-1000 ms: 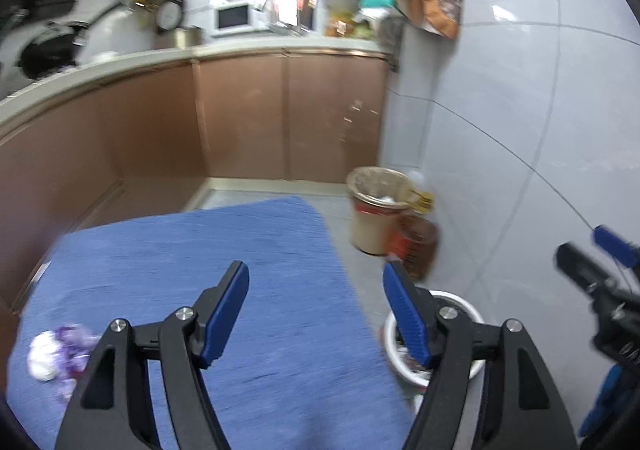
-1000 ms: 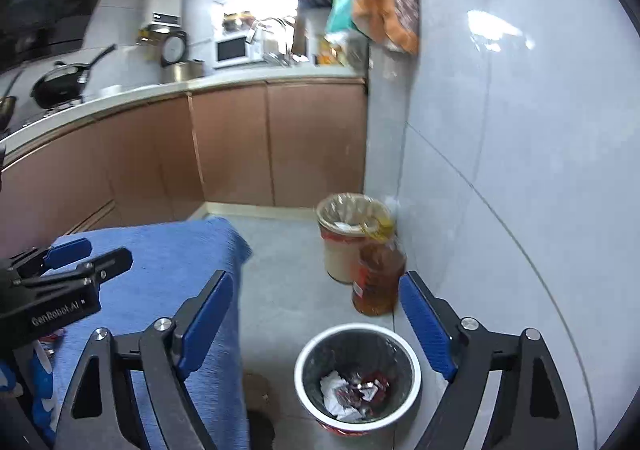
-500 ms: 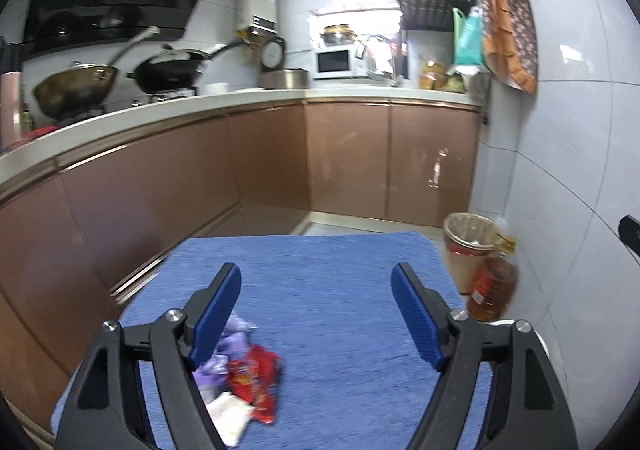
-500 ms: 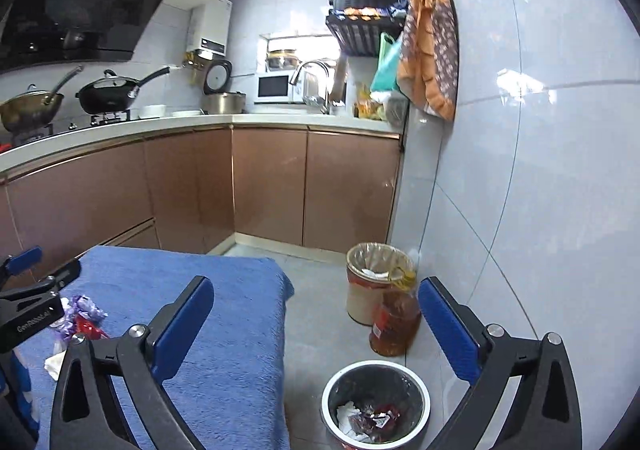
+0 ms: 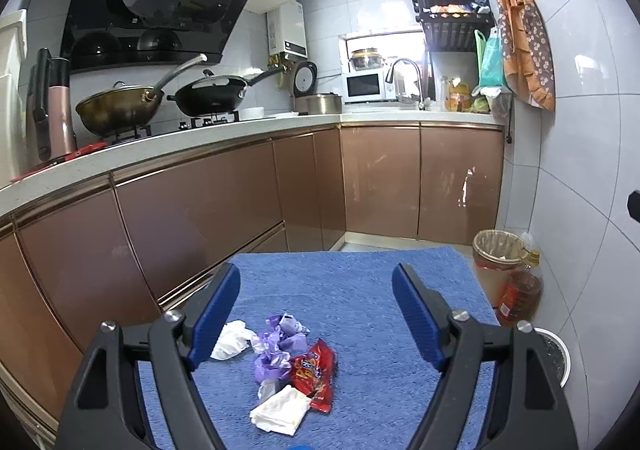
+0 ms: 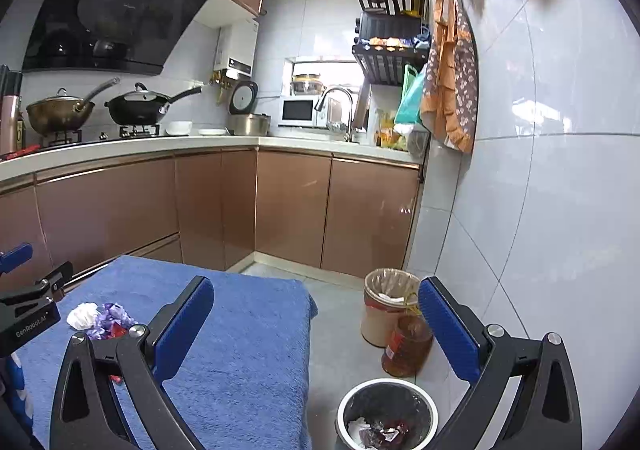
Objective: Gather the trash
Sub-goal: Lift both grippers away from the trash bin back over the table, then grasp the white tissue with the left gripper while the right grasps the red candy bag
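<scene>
A pile of trash lies on the blue-cloth table [image 5: 360, 290]: a red snack wrapper [image 5: 314, 370], purple wrappers [image 5: 280, 342], a crumpled white tissue [image 5: 232, 340] and a white napkin [image 5: 282, 408]. My left gripper [image 5: 316, 274] hovers just above and behind the pile, open, with nothing between its fingers. My right gripper [image 6: 316, 284] is open wide over the table's right edge and the floor, and it is empty. Below it stands a round metal bin [image 6: 340, 414] holding wrappers and tissue [image 6: 380, 430]. The same pile [image 6: 104, 320] shows at the left in the right wrist view.
A lined waste bin [image 6: 384, 306] and an oil bottle [image 6: 406, 346] stand on the floor by the tiled wall on the right. Brown cabinets [image 5: 380, 182] and a counter with woks [image 5: 208, 94] run along the left and back.
The left view swung left from the floor bin onto the table, and the trash pile now lies between its fingers. The right gripper's jaws widened, and both views tilted upward.
</scene>
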Available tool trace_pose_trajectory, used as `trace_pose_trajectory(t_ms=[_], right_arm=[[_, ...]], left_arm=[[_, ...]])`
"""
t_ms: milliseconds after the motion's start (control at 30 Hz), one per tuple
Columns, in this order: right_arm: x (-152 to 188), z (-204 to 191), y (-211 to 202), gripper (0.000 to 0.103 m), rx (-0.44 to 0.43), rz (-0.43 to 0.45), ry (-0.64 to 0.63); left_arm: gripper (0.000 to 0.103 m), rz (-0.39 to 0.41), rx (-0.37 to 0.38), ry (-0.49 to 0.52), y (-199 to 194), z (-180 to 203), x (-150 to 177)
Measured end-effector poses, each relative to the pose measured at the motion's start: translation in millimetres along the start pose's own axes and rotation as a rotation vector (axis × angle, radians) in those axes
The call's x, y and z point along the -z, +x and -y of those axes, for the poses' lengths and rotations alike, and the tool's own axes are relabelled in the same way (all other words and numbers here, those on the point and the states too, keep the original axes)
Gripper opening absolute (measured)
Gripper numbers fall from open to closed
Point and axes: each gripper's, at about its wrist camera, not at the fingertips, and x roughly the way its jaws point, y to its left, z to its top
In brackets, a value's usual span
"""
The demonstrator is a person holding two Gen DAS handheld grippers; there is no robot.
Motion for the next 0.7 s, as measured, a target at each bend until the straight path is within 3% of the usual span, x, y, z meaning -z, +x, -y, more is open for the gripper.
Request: trace_pose_trajectory(t_ms=[367, 700], right_arm=[[-9, -17, -21, 0.103, -0.013, 0.047, -0.029], [-13, -31, -18, 0.103, -0.060, 0.058, -0.008]], left_arm=[[0.084, 0.059, -0.038, -0.023, -24, -27, 1], [0.084, 0.045, -0.047, -0.045, -15, -55, 12]])
